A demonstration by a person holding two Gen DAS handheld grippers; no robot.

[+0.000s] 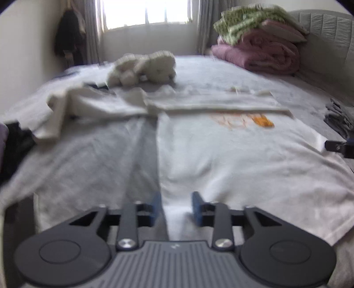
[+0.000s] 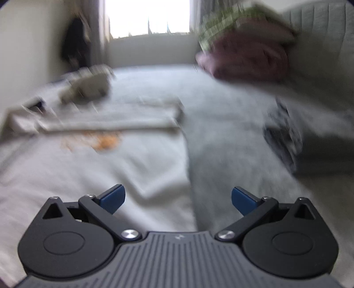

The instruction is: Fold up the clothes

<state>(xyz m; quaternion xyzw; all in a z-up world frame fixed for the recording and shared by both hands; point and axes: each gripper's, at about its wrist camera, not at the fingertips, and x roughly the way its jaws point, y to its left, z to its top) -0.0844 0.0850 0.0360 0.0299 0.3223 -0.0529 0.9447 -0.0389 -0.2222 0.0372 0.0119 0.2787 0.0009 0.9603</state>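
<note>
Your white T-shirt (image 1: 232,159) lies flat on the grey bedsheet (image 1: 88,159), long axis running away from you toward the window (image 1: 146,11), top part folded over into a thick band across the far end. The orange print (image 1: 261,120) sits just below that fold. Fabric is soft, matte cotton with shallow wrinkles.

Left gripper (image 1: 176,208) — blue pads partly apart, straddling the shirt's near left edge; cloth lies between them, but they don't look pressed on it. Right gripper (image 2: 178,199) — jaws spread wide, nothing in them, hovering over the shirt's right edge where white meets grey. That view is heavily blurred.

Beyond the shirt: a fluffy cream plush toy (image 1: 143,67), and a rolled pink quilt (image 1: 261,53) by the padded headboard (image 1: 327,28).
</note>
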